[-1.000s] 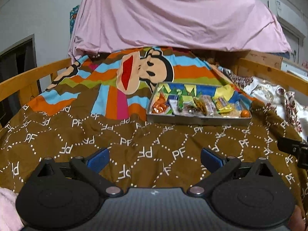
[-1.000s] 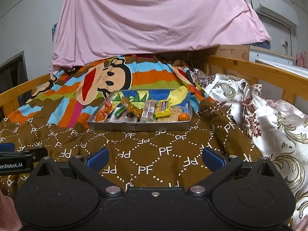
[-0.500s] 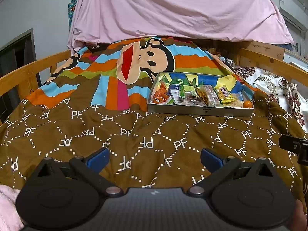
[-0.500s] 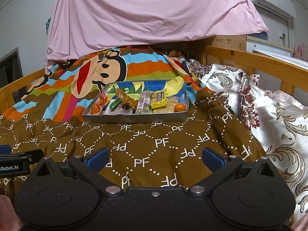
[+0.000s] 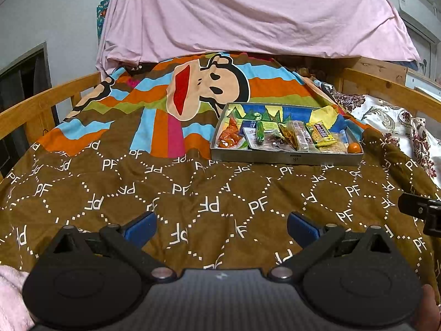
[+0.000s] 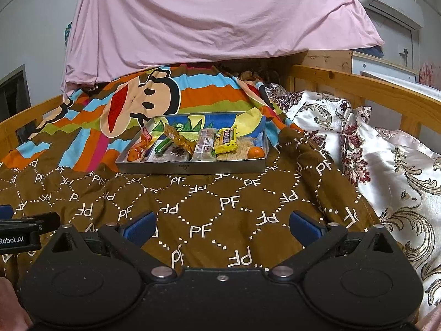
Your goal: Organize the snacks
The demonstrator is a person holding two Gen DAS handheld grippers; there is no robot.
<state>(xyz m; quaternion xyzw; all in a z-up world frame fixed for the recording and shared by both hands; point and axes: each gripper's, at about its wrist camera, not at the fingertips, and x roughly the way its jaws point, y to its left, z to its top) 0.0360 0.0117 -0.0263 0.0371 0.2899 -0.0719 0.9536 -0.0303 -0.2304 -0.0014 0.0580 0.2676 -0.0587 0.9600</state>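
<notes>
Both cameras stand closer to the metal tray (image 5: 286, 158) of snacks (image 5: 289, 137) than one second ago. In the left wrist view the tray lies lower and larger; in the right wrist view it also sits lower, and the floral pillow (image 6: 386, 165) fills more of the right side. The pink sheet (image 5: 248, 13) overhead rises toward the upper edge.
</notes>
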